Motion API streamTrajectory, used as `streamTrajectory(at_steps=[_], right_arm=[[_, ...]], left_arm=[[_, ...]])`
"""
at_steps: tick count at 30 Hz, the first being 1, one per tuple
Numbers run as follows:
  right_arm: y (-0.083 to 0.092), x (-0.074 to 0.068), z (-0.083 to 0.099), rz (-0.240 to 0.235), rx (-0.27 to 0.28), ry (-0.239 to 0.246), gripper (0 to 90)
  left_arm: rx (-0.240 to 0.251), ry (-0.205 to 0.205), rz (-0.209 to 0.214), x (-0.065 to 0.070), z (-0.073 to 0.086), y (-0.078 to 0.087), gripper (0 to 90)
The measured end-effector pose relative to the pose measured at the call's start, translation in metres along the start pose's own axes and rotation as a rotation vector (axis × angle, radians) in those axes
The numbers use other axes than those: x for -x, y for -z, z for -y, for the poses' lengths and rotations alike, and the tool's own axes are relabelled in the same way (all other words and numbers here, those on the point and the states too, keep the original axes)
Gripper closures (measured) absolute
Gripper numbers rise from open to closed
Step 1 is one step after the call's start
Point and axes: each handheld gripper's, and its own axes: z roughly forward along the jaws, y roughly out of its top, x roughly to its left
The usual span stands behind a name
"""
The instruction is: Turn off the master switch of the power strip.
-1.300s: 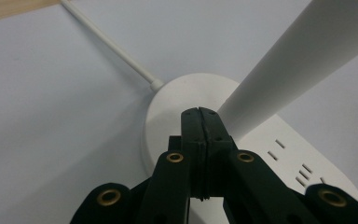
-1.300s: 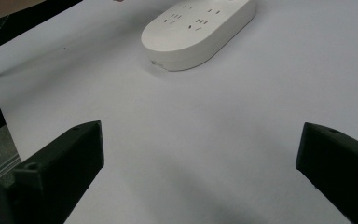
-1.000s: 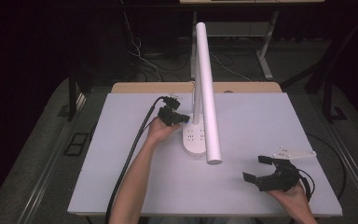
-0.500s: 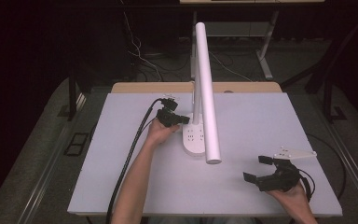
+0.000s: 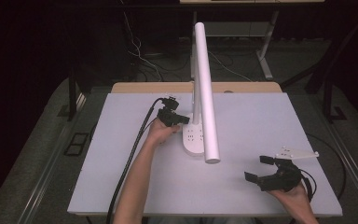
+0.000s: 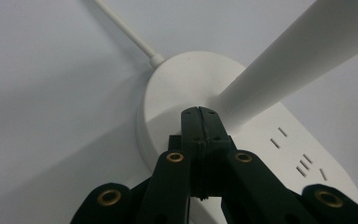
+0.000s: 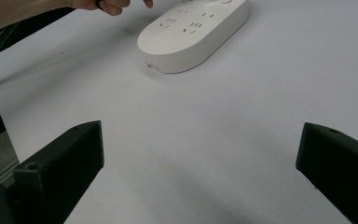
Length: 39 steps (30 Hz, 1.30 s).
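Note:
A white desk lamp stands in the middle of the table. Its oval base (image 5: 192, 140) carries several socket slots, and its long white tube arm (image 5: 206, 93) leans over it toward me. My left gripper (image 5: 186, 120) is shut, jaws pressed together with nothing between them. In the left gripper view its tips (image 6: 199, 112) rest on top of the base (image 6: 177, 79), right at the foot of the tube (image 6: 298, 51). My right gripper (image 5: 257, 169) is open above the near right of the table, well apart from the lamp. Its view looks across bare table to the base (image 7: 193, 32).
The white tabletop (image 5: 121, 186) has free room on the left and front. A thin white cord (image 6: 121, 23) leaves the base's far end. The left gripper's black cable (image 5: 130, 158) trails along the forearm. Behind the table lie floor cables and a desk frame.

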Motion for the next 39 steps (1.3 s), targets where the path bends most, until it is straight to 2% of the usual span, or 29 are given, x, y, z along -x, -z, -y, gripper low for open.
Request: streamTrajectory(at_steps=[2, 5, 6, 8, 9, 10, 11, 12, 13, 15, 16, 17, 18, 19, 20, 22, 23, 24, 26, 32, 39], right_arm=[[0.000, 0.000, 0.000, -0.001, 0.002, -0.001, 0.1], [0.001, 0.001, 0.000, 0.000, 0.009, 0.000, 0.1], [0.001, 0.001, 0.000, 0.000, 0.010, -0.001, 0.1], [0.001, 0.001, 0.000, 0.001, 0.009, -0.001, 0.1], [0.001, 0.001, 0.000, 0.000, 0.008, -0.001, 0.1], [0.001, 0.000, 0.000, 0.001, 0.009, 0.001, 0.1], [0.001, 0.000, 0.000, 0.002, 0.009, 0.001, 0.1], [0.001, 0.000, 0.000, 0.002, 0.009, 0.001, 0.1], [0.001, 0.000, 0.000, 0.002, 0.009, -0.001, 0.1], [0.001, 0.001, 0.000, 0.004, 0.009, -0.003, 0.1], [0.001, 0.001, 0.000, 0.005, 0.009, -0.003, 0.1], [0.000, 0.001, 0.001, 0.005, 0.010, -0.002, 0.1], [0.000, 0.001, 0.001, 0.005, 0.010, -0.002, 0.1], [-0.001, 0.002, 0.000, 0.004, 0.007, -0.003, 0.1], [-0.001, 0.002, 0.000, 0.004, 0.008, -0.007, 0.1], [0.000, 0.003, 0.000, 0.003, 0.009, -0.014, 0.1], [0.000, 0.003, 0.000, 0.004, 0.010, -0.014, 0.1], [-0.001, 0.003, 0.000, 0.004, 0.009, -0.015, 0.1], [-0.001, 0.003, 0.000, 0.004, 0.011, -0.012, 0.1], [-0.001, 0.004, 0.000, 0.006, 0.019, -0.012, 0.1], [-0.002, 0.004, 0.000, 0.007, 0.020, -0.017, 0.1]], left_arm=[[-0.034, -0.017, -0.007, 0.000, -0.001, 0.001, 90.0], [-0.035, -0.008, -0.012, 0.000, -0.001, 0.001, 90.0], [-0.010, 0.022, -0.014, 0.003, -0.001, -0.001, 90.0], [-0.014, 0.009, -0.019, 0.003, -0.001, 0.000, 90.0], [-0.032, -0.018, -0.023, 0.002, -0.001, 0.001, 90.0], [-0.015, -0.009, -0.027, 0.004, -0.001, 0.000, 90.0], [-0.020, -0.035, -0.036, 0.005, -0.001, 0.000, 90.0], [-0.005, -0.041, -0.045, 0.007, 0.000, -0.001, 90.0], [-0.023, -0.080, -0.053, 0.007, 0.000, 0.001, 90.0], [0.010, -0.042, -0.031, 0.007, 0.002, 0.000, 90.0], [0.017, -0.045, -0.014, 0.005, 0.002, 0.002, 90.0], [0.025, -0.035, -0.018, 0.005, 0.002, 0.003, 90.0], [-0.002, -0.072, -0.018, 0.003, 0.002, 0.006, 90.0], [0.020, -0.041, -0.012, 0.005, 0.002, 0.004, 90.0], [-0.004, -0.091, 0.014, 0.004, 0.004, 0.006, 90.0], [0.000, -0.097, 0.022, 0.004, 0.004, 0.006, 90.0], [0.037, -0.083, 0.033, 0.002, 0.005, 0.010, 90.0], [0.037, -0.083, 0.033, 0.002, 0.005, 0.010, 90.0], [0.098, -0.060, 0.044, 0.001, 0.004, 0.019, 90.0], [0.129, -0.071, 0.042, -0.001, 0.001, 0.038, 90.0], [0.119, -0.109, 0.016, -0.003, 0.004, 0.056, 89.9]])
